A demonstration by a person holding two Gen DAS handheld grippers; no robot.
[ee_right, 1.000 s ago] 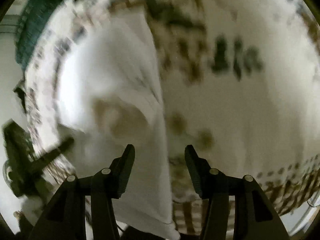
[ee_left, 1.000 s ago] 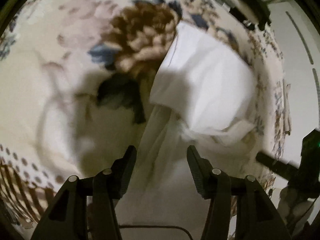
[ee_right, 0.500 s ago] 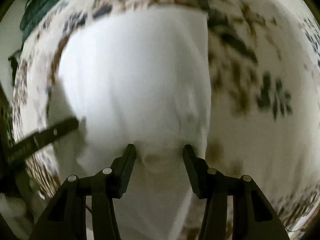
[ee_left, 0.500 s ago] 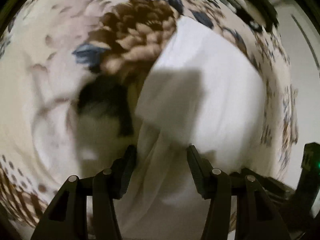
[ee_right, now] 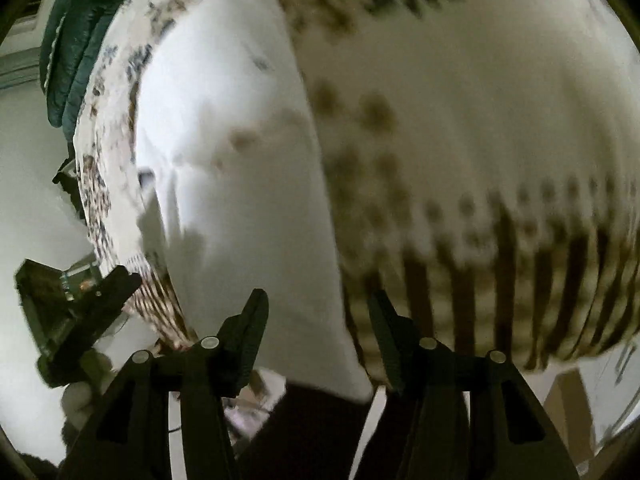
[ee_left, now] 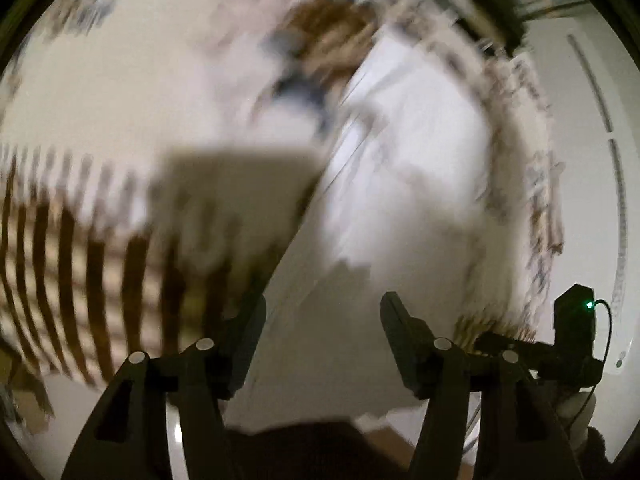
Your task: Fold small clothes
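A white garment (ee_left: 400, 184) lies folded lengthwise on a floral cream bedspread (ee_left: 120, 100). Its near end hangs over the bed's front edge. My left gripper (ee_left: 322, 320) is open and empty, above the garment's near end. The right gripper's body (ee_left: 572, 332) shows at the lower right of the left wrist view. In the right wrist view the garment (ee_right: 240, 160) runs up the left half. My right gripper (ee_right: 318, 320) is open and empty, over the garment's near right edge. The left gripper (ee_right: 76, 304) shows at the lower left. Both views are motion-blurred.
The bedspread (ee_right: 480, 120) has a brown striped border (ee_right: 520, 280) along its front edge. A dark green quilted item (ee_right: 76, 52) lies at the far left of the bed. A pale wall (ee_left: 580, 160) lies beyond the bed. Dark clothing (ee_right: 312, 432) fills the bottom centre.
Both grippers have pulled back towards the bed's front edge and risen. The garment now lies flatter and longer. Both views have become more blurred.
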